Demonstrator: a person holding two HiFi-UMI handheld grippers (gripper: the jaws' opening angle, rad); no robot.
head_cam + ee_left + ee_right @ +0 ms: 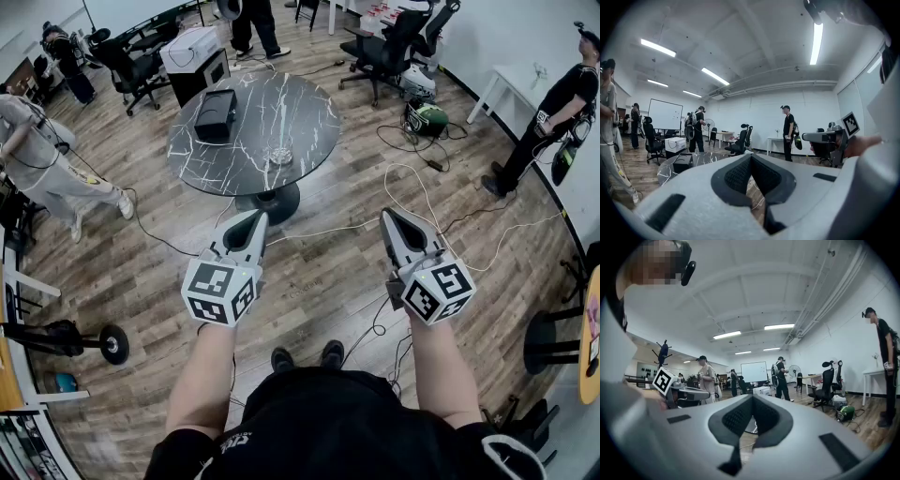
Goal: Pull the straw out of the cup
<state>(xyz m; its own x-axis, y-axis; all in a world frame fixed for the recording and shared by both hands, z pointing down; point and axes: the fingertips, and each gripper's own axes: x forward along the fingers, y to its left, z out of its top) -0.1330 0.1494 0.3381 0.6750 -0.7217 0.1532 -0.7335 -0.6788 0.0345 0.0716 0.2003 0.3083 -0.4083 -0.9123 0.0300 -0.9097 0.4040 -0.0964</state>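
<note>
A small clear cup (279, 155) stands near the front edge of a round black marble table (281, 108); it is too small for me to make out a straw. Both grippers hang side by side in the air over the wooden floor, well short of the table and pointing toward it. My left gripper (255, 218) is shut with nothing in it, and so is my right gripper (389, 217). In the left gripper view the left gripper (751, 157) has its pads together, with the table (701, 159) low beyond them. The right gripper view shows the right gripper (752, 397) shut and empty too.
A black box (216, 114) lies on the table's left side. Cables (422, 202) trail over the floor between me and the table. Office chairs (384, 52) and a white case (192, 47) stand behind it. People stand at the left (37, 159) and right (548, 122).
</note>
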